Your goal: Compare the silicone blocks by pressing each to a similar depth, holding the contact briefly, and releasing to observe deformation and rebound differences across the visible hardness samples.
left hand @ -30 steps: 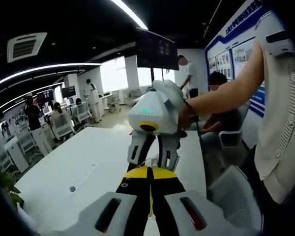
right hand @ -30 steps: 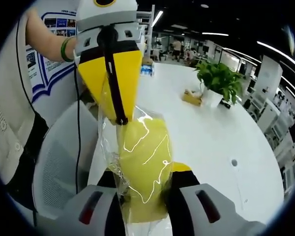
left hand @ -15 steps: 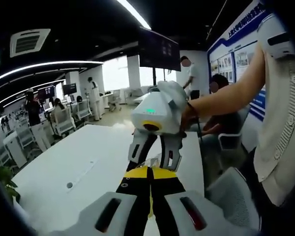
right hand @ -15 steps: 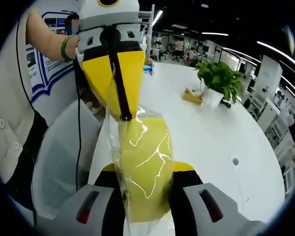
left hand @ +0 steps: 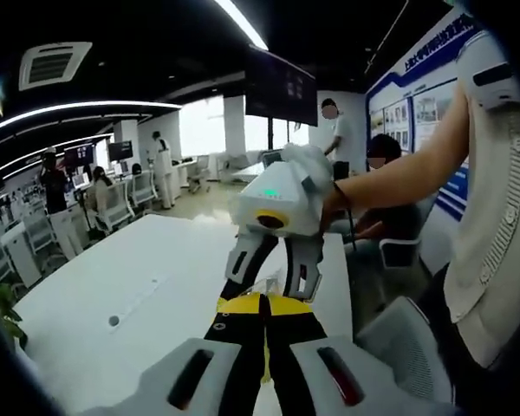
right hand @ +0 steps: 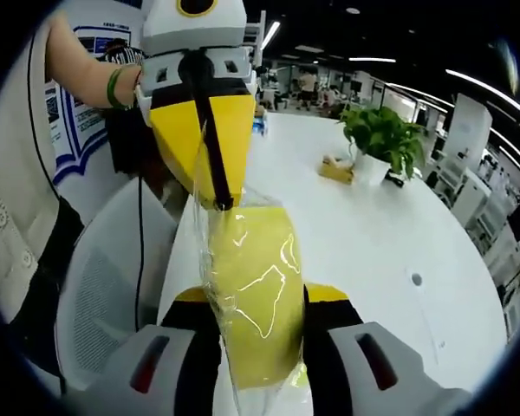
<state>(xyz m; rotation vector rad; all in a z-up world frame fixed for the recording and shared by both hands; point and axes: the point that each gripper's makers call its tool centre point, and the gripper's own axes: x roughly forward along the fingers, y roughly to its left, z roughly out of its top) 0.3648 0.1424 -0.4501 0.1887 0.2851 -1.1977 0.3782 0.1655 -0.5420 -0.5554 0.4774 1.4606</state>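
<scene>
Silicone block (right hand: pixel 253 299), yellow and bagged in clear plastic, sits lower centre with your right gripper (right hand: pixel 256 347) jaws clamped on it; your left gripper (right hand: pixel 215 186) jaws pinch the bag's top. No other samples visible, so comparison looks barely begun.

1. The left gripper (right hand: pixel 215 204) points toward the right gripper's camera; its yellow jaws are pressed together, tips pinching the clear wrap at the far end of the yellow block (right hand: pixel 253 295).
2. A bare forearm (right hand: pixel 82 69) with a green wristband leads to the left gripper.
3. The right gripper (left hand: pixel 270 282) faces the left one, its jaws clamped on either side of the block.
4. A bare arm (left hand: pixel 399 178) reaches in from the right to hold the right gripper.
</scene>
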